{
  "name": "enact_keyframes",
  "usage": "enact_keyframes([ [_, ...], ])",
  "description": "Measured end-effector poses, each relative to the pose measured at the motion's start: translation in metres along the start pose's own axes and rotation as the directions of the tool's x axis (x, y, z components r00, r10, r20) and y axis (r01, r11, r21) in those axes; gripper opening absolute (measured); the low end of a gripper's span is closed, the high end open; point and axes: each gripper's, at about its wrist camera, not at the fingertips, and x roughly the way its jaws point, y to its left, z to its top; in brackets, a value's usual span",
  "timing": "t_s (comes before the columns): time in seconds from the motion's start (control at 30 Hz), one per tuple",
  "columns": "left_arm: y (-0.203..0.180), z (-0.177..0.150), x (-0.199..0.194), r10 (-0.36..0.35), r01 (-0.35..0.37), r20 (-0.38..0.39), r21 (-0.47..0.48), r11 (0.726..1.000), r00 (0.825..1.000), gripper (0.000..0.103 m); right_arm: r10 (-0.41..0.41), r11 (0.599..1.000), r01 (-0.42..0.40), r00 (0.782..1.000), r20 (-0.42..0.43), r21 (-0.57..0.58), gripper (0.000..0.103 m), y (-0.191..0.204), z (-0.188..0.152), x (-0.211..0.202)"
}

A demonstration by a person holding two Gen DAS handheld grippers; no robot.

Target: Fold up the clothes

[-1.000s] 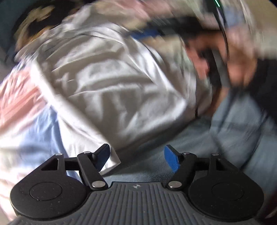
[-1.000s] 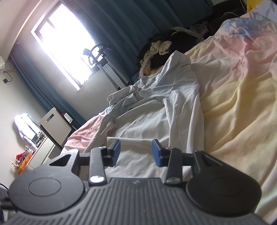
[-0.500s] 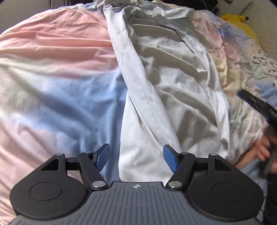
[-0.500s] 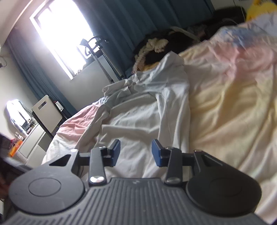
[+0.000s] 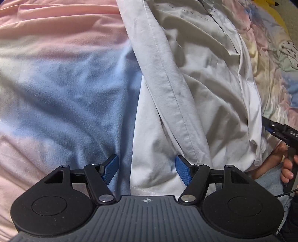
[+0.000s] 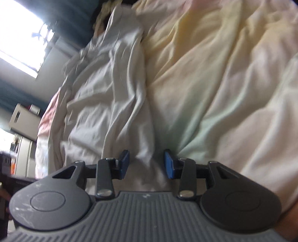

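Observation:
A white long-sleeved garment (image 5: 195,89) lies spread lengthwise on the bed, one sleeve (image 5: 163,70) running down over its body. My left gripper (image 5: 147,170) is open just above the garment's near hem, whose left corner sits between the blue pads. In the right wrist view the same garment (image 6: 111,96) stretches away toward the window. My right gripper (image 6: 146,163) is open, and the garment's near right edge lies between its pads, not pinched. The right gripper's tip (image 5: 279,129) and a hand (image 5: 286,167) show at the left view's right edge.
The bed is covered by a pastel blanket, pink and blue on the left (image 5: 65,83), yellow and pale green on the right (image 6: 223,83). A yellow plush (image 5: 273,11) lies at the far corner. A bright window (image 6: 20,37) and a white cabinet (image 6: 22,119) stand beyond the bed.
The left gripper swung from a blurred view of the person to the garment's hem and came in close. The right gripper dropped lower and tilted toward the garment's right edge, still open.

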Motion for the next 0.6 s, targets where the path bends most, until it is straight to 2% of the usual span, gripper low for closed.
enact_keyframes([
  [0.1, -0.003, 0.003, 0.004, -0.012, 0.012, -0.030, 0.003, 1.000, 0.999, 0.070, 0.022, 1.000, -0.022, 0.999, -0.035, 0.008, 0.043, 0.002, -0.002, 0.001],
  [0.27, -0.006, 0.004, 0.010, -0.070, 0.072, -0.074, 0.020, 0.997, 0.995, 0.070, 0.167, 0.986, -0.167, 0.981, -0.101, 0.004, 0.043, 0.013, -0.007, -0.001],
  [0.3, -0.006, 0.004, 0.012, -0.078, 0.080, -0.083, 0.026, 0.996, 0.994, 0.070, 0.164, 0.986, -0.166, 0.980, -0.109, -0.009, 0.044, 0.016, -0.007, 0.000],
  [0.37, -0.008, 0.006, 0.015, -0.076, 0.080, -0.097, 0.032, 0.996, 0.992, 0.070, 0.103, 0.993, -0.110, 0.988, -0.119, -0.049, 0.043, 0.021, -0.008, 0.003],
  [0.47, -0.014, 0.002, 0.010, -0.060, 0.064, -0.065, 0.069, 0.996, 0.996, 0.068, 0.087, 0.993, -0.096, 0.989, -0.123, -0.069, 0.042, 0.023, -0.009, 0.008],
  [0.5, -0.016, 0.000, 0.008, -0.054, 0.058, -0.050, 0.083, 0.995, 0.997, 0.056, 0.083, 0.993, -0.092, 0.989, -0.124, -0.076, 0.041, 0.024, -0.009, 0.009],
  [0.53, -0.019, -0.001, 0.006, -0.049, 0.052, -0.036, 0.097, 0.994, 0.998, 0.039, 0.083, 0.993, -0.093, 0.989, -0.122, -0.077, 0.039, 0.024, -0.009, 0.008],
  [0.57, -0.021, -0.003, 0.004, -0.043, 0.046, -0.022, 0.110, 0.993, 0.999, 0.029, 0.082, 0.993, -0.092, 0.989, -0.119, -0.080, 0.034, 0.024, -0.009, 0.008],
  [0.6, -0.024, -0.004, 0.002, -0.038, 0.039, -0.007, 0.124, 0.992, 0.999, 0.015, 0.079, 0.992, -0.090, 0.990, -0.115, -0.088, 0.021, 0.025, -0.010, 0.006],
])
